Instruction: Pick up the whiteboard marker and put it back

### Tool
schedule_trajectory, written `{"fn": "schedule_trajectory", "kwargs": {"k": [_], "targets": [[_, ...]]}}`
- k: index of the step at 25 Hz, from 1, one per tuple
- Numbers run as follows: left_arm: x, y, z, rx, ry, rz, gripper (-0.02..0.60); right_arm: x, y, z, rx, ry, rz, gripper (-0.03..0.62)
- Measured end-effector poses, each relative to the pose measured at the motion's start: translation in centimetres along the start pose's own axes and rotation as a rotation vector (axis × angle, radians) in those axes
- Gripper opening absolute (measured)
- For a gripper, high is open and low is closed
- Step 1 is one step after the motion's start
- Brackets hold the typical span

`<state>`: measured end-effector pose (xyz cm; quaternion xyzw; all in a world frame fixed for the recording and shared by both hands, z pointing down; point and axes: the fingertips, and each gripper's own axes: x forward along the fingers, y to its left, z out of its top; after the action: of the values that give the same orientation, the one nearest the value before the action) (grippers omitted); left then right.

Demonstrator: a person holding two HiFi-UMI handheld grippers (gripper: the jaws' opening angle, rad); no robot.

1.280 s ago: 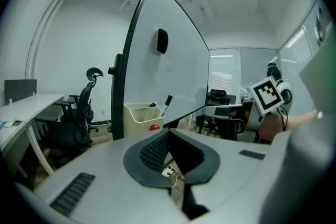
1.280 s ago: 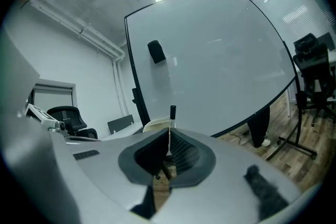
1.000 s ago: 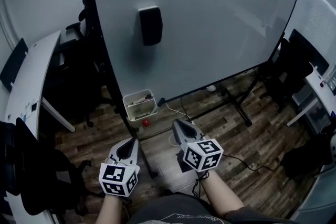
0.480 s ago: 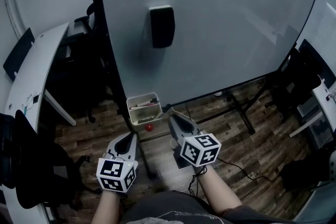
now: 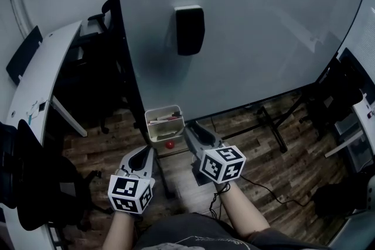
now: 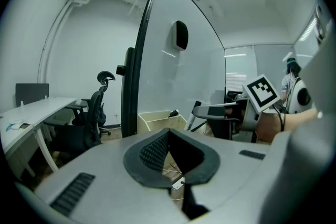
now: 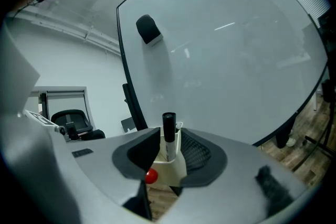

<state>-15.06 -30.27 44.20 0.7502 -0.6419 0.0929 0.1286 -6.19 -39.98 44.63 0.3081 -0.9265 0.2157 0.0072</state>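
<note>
A whiteboard marker [image 7: 168, 131] with a black cap and white body stands upright between the jaws of my right gripper [image 7: 170, 135], its lower end down in a cream box [image 7: 170, 168]. Those jaws have just been opening, and a gap shows between the marker and the right pad, so the gripper is open. In the head view my right gripper [image 5: 190, 130] reaches the right side of the cream box [image 5: 164, 124] at the whiteboard's foot. My left gripper [image 5: 143, 155] hangs back to the left, shut with nothing in it [image 6: 168, 134].
The big whiteboard [image 5: 263, 26] fills the front, with a black eraser [image 5: 190, 29] stuck on it. A red ball [image 5: 169, 144] hangs under the box. The stand's legs [image 5: 270, 126] and cables lie on the wood floor. A white desk [image 5: 35, 85] and dark chairs [image 5: 35, 184] stand at the left.
Both grippers have come closer to the cream box. The right gripper's tips, which were well short of it, now reach its right side.
</note>
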Motion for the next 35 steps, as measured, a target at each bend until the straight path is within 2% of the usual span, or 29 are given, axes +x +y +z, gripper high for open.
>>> {"fn": "schedule_trajectory", "kwargs": {"k": [5,9,20,29,35], "targets": [[0.3,0.5,-0.3,-0.020,0.009,0.012,0.014,0.7,-0.2,0.1,-0.020,0.029,0.010,0.107],[0.5,0.6,-0.2,-0.024,0.013,0.011,0.014,0.9,-0.1,0.3,-0.034,0.030,0.001,0.078],[-2.0,-0.5,-0.1,-0.003,0.009,-0.019,0.012,-1.2,1.2,3.7,-0.033,-0.094,-0.044,0.075],[-6.0,-1.5,2.1,-0.012,-0.076,-0.073,0.012,-5.5,4.4,6.5,-0.071,-0.192,-0.075,0.075],[-8.8,-2.8,1.5,-0.003,-0.077,-0.103,0.012,-9.4,7.4,5.9,-0.107,-0.211,-0.090,0.075]]}}
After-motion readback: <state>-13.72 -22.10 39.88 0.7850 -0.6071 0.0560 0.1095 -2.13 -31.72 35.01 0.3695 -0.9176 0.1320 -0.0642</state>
